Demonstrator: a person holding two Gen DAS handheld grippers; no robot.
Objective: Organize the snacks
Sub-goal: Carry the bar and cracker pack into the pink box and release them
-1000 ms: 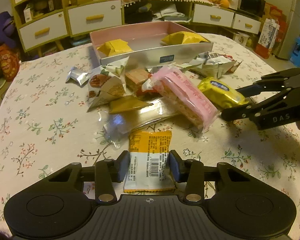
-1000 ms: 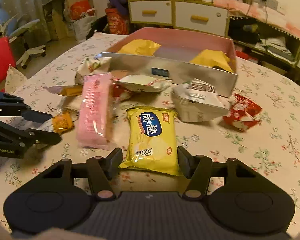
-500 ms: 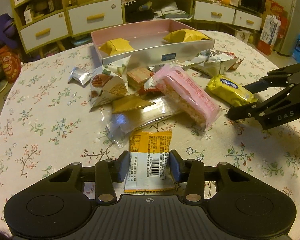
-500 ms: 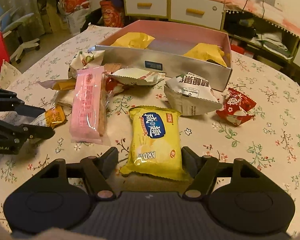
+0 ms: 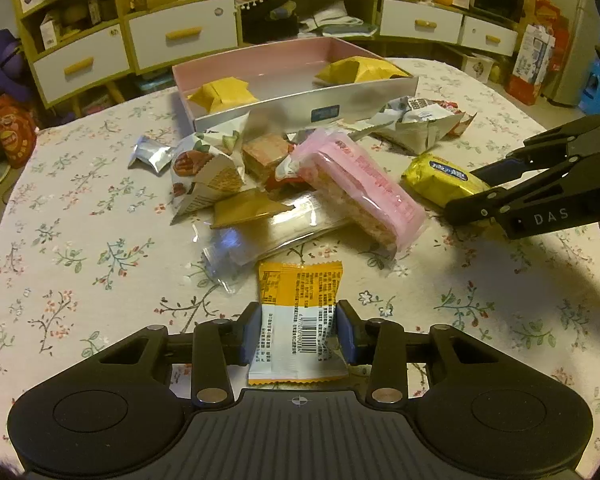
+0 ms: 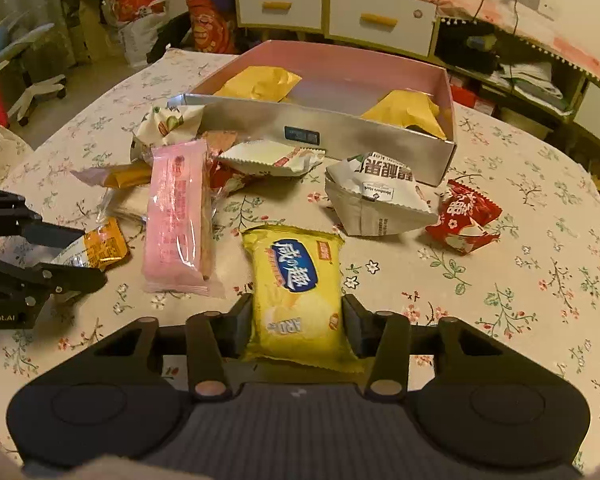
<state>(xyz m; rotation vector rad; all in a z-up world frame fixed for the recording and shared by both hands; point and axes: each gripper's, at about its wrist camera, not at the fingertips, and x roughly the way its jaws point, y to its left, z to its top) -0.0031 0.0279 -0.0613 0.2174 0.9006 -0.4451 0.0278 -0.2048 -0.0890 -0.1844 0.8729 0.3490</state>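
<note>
The left gripper (image 5: 297,334) is closing, its pads pressed to the sides of an orange-and-white packet (image 5: 298,326) whose barcode faces up, lying on the floral tablecloth (image 5: 80,248) near its front edge. The right gripper (image 6: 298,326) is closing too, clamped on a yellow packet (image 6: 296,292) with white Chinese characters on a blue oval and "ARD" printed below. "DAS" shows on the right gripper's side. Behind the pile of snacks, a pink-lined box (image 6: 380,136) holds two yellow bags.
</note>
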